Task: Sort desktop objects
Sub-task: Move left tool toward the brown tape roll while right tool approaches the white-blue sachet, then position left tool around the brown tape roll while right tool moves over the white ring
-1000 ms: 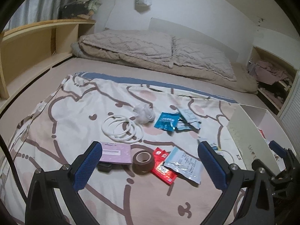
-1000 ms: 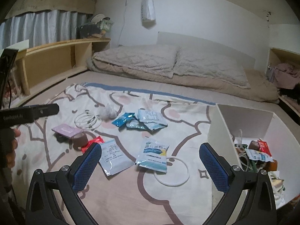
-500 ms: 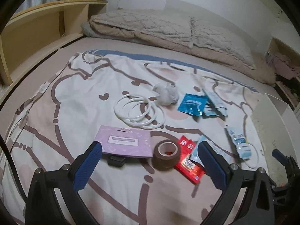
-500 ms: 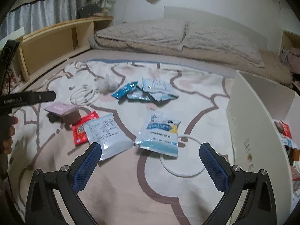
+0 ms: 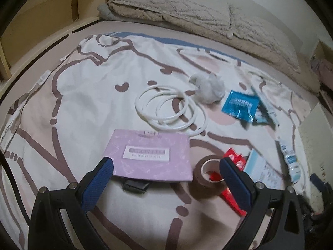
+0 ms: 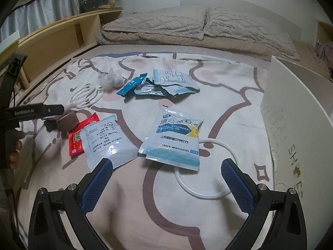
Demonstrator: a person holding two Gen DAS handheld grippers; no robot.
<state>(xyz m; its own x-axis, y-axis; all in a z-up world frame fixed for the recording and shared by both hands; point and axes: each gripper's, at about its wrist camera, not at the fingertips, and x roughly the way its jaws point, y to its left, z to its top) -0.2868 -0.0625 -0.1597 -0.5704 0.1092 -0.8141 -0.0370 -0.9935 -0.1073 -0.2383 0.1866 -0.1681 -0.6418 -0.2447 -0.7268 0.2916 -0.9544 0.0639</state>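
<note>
My left gripper (image 5: 166, 182) is open and empty, low over a pink card (image 5: 152, 155) that rests on a small black object (image 5: 135, 185). A brown tape roll (image 5: 209, 176) and a red sachet (image 5: 233, 195) lie by its right finger. White rings (image 5: 169, 110), a crumpled white wad (image 5: 209, 87) and a blue sachet (image 5: 239, 105) lie further off. My right gripper (image 6: 166, 181) is open and empty just short of a pale blue medicine pouch (image 6: 173, 139), which lies on a white ring (image 6: 208, 166). A white pouch (image 6: 106, 141) lies to its left.
A white box (image 6: 291, 125) stands open at the right edge of the patterned sheet (image 6: 224, 95). More blue pouches (image 6: 166, 83) lie mid-bed. Pillows (image 6: 208, 25) are at the head, and a wooden shelf (image 6: 52, 39) runs along the left.
Both grippers have moved forward and down toward the sheet. The left one has closed in on the pink card and tape roll, the right one on the pale blue pouch.
</note>
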